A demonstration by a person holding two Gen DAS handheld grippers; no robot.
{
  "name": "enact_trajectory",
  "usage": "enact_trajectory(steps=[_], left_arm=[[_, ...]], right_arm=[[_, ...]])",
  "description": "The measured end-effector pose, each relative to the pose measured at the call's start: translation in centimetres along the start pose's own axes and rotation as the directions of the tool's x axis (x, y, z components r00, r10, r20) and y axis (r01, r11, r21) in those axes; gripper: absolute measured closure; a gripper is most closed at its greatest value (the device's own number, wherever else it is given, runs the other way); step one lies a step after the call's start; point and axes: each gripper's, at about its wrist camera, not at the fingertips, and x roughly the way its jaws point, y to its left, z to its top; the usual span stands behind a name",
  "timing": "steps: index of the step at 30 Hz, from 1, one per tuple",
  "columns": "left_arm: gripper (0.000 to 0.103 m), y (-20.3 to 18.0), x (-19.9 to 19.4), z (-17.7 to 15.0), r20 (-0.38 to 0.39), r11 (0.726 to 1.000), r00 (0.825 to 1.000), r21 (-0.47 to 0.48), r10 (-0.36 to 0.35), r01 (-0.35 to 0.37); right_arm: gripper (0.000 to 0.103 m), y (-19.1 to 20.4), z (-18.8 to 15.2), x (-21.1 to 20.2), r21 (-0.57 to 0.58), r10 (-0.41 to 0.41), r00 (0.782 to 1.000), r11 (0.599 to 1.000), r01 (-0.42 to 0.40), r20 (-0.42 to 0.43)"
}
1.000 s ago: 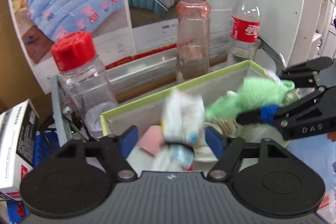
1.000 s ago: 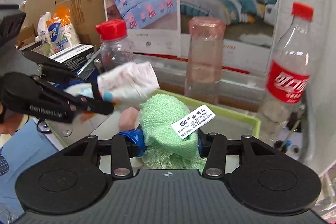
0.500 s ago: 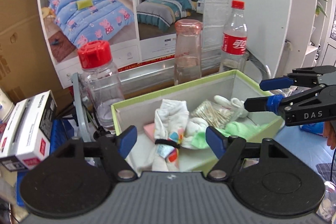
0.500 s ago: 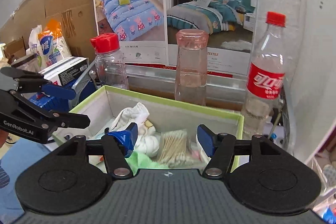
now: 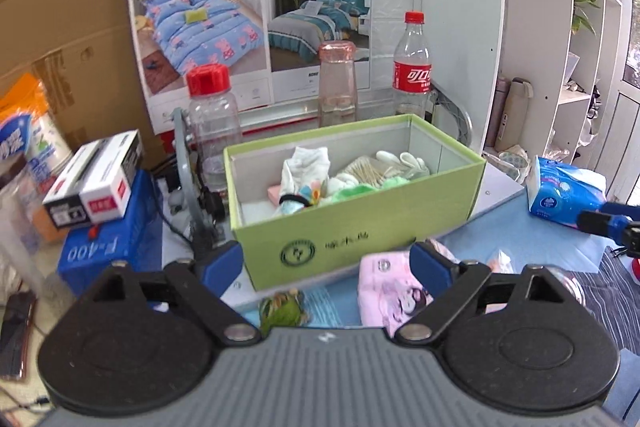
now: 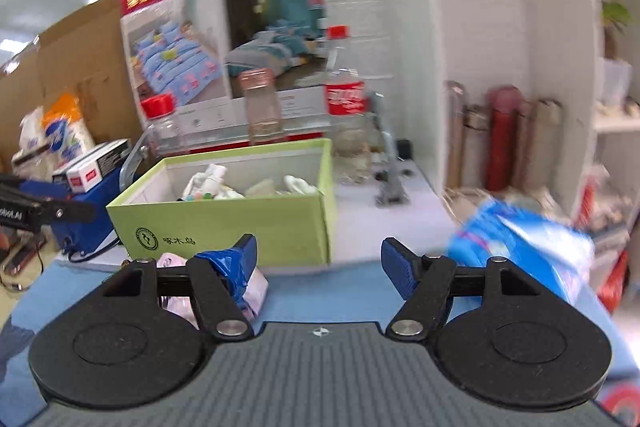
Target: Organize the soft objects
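Both grippers stand apart with nothing between their blue pads. The left gripper (image 5: 326,261) has just been opening its jaws, and the right gripper (image 6: 318,261) likewise; each hangs in front of the green cardboard box (image 5: 360,227), which serves as landmark here.

On the box's front wall there is a round dark emblem with three Chinese characters beside it. Inside the box lie the soft things: one white printed cloth bundle tied with a dark band (image 5: 306,173), one pale green knitted cloth (image 5: 352,189), one pink sponge-like block (image 5: 273,193), one white glove (image 5: 402,159) and one sheaf of cotton swabs (image 5: 366,169).

In front of the box, on the blue table cover (image 6: 340,291), lie one pink tissue packet with a cartoon print (image 5: 390,287) and one small green-and-yellow object (image 5: 282,309), too blurred to name.

Behind the box stand three containers: one clear jar with a red screw cap (image 5: 212,111), one clear pinkish glass bottle (image 5: 337,83) and one plastic cola bottle with a red cap and red label in white Chinese script (image 5: 412,67).

Left of the box sits one blue case marked "F-400" (image 5: 106,247), seen upside down, with one black, white and red carton (image 5: 96,183) on top.

Right of the box lies one blue-and-white tissue pack (image 5: 560,191).
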Motion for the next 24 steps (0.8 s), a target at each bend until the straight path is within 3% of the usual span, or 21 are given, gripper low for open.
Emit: enact_trajectory(steps=[4,8,10,14,19,24], left_arm=[[0.011,1.2,-2.3,-3.6,0.017,0.99,0.999,-0.135,0.04,-0.037],[0.01,4.3,-3.3,-7.7,-0.043,0.937,0.996,-0.338,0.075,-0.085],[0.01,5.6,-3.0,-8.7,-0.095,0.92,0.992,-0.377,0.083,-0.113],[0.01,7.5,-1.9,-8.4,-0.143,0.905,0.982,-0.388,0.125,-0.172],[0.01,7.5,2.8,-5.0,-0.171,0.941,0.985,-0.332,0.01,-0.067],[0.01,6.6,9.4,-2.9,-0.279,0.941,0.96,-0.333,-0.038,-0.06]], right_arm=[[0.047,-0.5,-3.2,-2.3,0.088,-0.073,0.997,0.994,0.07,0.033],[0.047,-1.0,-4.8,-2.3,0.095,-0.114,0.993,0.989,0.113,0.003],[0.047,-1.4,-4.9,-2.0,0.107,-0.14,0.99,0.984,0.14,-0.006],[0.046,-1.8,-5.3,-1.9,0.142,-0.182,0.983,0.973,0.18,0.0],[0.046,-2.4,-5.8,-1.1,0.158,-0.17,0.985,0.972,0.172,-0.022],[0.046,-3.7,-5.8,-0.6,0.176,-0.194,0.98,0.964,0.199,-0.041]])
